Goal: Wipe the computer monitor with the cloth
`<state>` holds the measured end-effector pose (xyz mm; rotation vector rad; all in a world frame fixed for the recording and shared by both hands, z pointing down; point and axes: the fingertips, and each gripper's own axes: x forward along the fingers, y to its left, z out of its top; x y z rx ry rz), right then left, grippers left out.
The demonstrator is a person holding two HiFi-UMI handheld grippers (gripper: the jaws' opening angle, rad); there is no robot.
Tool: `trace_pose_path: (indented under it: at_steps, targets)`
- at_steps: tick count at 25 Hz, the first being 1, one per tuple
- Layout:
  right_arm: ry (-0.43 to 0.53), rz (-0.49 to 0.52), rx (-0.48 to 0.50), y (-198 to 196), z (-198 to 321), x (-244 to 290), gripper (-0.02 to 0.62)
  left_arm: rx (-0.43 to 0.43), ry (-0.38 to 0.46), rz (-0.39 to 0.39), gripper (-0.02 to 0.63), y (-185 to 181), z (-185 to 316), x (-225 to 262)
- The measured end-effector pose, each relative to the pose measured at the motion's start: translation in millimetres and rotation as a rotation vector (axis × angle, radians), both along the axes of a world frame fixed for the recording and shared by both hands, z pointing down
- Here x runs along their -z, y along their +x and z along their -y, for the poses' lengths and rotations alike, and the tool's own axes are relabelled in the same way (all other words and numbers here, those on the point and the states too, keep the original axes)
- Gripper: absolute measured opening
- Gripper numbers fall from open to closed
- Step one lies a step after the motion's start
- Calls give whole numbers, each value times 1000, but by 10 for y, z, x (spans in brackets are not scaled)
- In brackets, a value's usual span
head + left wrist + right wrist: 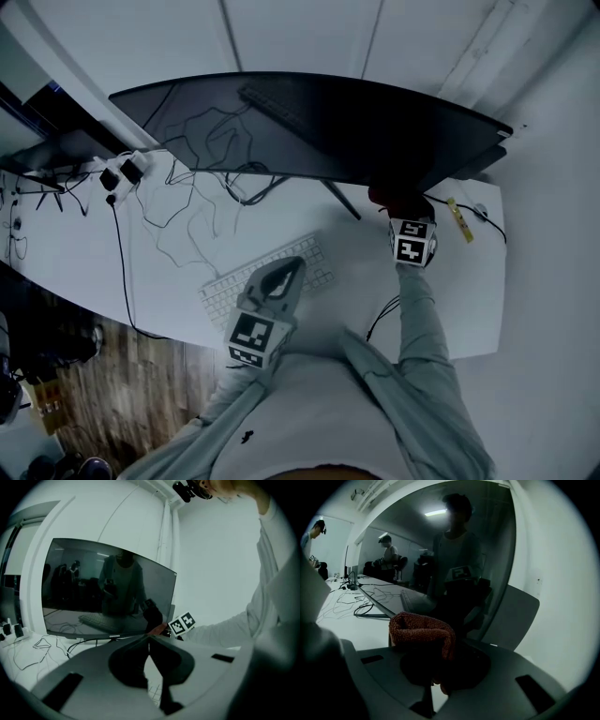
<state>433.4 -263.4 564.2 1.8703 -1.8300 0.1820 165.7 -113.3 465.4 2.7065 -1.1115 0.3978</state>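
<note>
Curved monitor point(319, 131) standing on the white table point(84, 244). The right claw point(433, 667) is clamped on a folded red-brown cloth point(422, 630), held near the monitor's lower right corner, facing the screen. The left claw point(149, 651) has its jaws together and holds nothing; it is in front of the monitor, above the keyboard point(220, 295).

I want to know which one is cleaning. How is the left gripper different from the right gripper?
The right gripper is shut on a reddish cloth; the left gripper is shut on nothing. The right gripper is up at the monitor's lower right corner; the left gripper hangs lower, over the keyboard, away from the screen. Both carry a cube with square markers.
</note>
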Motion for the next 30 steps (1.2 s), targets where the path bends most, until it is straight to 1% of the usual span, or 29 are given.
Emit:
trace_pose_path:
  at_steps: [6, 12, 16, 21, 27, 30]
  targets:
    - [7, 11, -34, 448, -84, -3, 38, 0, 9, 1, 20, 297, -39, 12]
    - [8, -4, -36, 625, -121, 51, 38, -4, 11, -1, 20, 466, -100, 30]
    - [16, -7, -25, 648, -107, 125, 38, 3, 17, -4, 21, 489, -149, 58]
    - [49, -5, -42, 637, -112, 316, 38, -5, 26, -4, 20, 445, -203, 119]
    - [130, -16, -50, 611, -167, 716, 38, -26, 49, -12, 20, 419, -258, 206]
    - [172, -34, -48, 599, -186, 974, 38, -21, 61, -22, 21, 381, -270, 244]
